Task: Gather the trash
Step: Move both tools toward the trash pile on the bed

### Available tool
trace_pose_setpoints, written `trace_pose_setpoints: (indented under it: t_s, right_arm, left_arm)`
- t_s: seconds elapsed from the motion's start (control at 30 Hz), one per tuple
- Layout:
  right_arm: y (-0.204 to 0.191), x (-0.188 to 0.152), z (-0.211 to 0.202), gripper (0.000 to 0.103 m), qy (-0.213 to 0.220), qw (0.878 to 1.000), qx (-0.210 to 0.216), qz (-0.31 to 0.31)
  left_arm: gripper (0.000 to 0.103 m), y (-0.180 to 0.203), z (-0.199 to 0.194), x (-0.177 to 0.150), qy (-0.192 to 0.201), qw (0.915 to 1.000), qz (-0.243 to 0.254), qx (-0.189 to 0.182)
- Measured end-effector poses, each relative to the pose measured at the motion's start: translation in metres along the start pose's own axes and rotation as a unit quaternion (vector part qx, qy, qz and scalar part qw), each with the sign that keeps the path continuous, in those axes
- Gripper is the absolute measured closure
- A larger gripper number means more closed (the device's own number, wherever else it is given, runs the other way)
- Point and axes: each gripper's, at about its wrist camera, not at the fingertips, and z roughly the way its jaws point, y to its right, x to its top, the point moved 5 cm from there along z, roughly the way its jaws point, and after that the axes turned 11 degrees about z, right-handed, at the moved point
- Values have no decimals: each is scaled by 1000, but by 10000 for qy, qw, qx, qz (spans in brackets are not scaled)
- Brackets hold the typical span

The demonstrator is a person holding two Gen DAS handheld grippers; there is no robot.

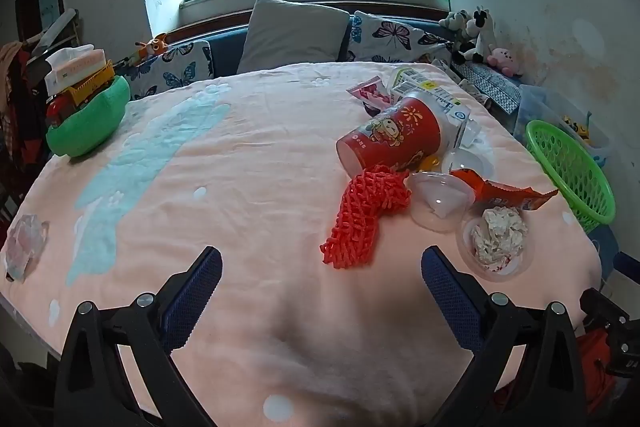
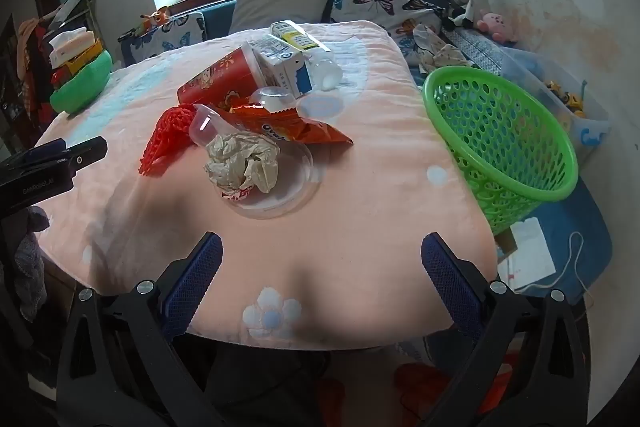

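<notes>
Left gripper (image 1: 321, 279) wide | red foam net (image 1: 366, 217) just ahead, untouched

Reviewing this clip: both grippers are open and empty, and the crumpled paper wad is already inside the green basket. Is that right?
Not quite. The crumpled paper wad is not in the green basket; it lies on a clear plastic lid on the table, as the right wrist view shows. The left gripper and right gripper are open and empty.

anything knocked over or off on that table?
Yes. The red cup lies on its side in the trash pile, the milk carton is tipped against it, and the green basket leans tilted off the table's right edge rather than standing upright.
</notes>
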Motion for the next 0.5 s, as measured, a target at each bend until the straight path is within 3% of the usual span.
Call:
trace_pose_setpoints:
  t_s: [0.5]
  right_arm:
    - [-3,-3,-6,5,53,10000,-23,-5]
  left_arm:
    - [6,4,0,5,35,10000,10,-70]
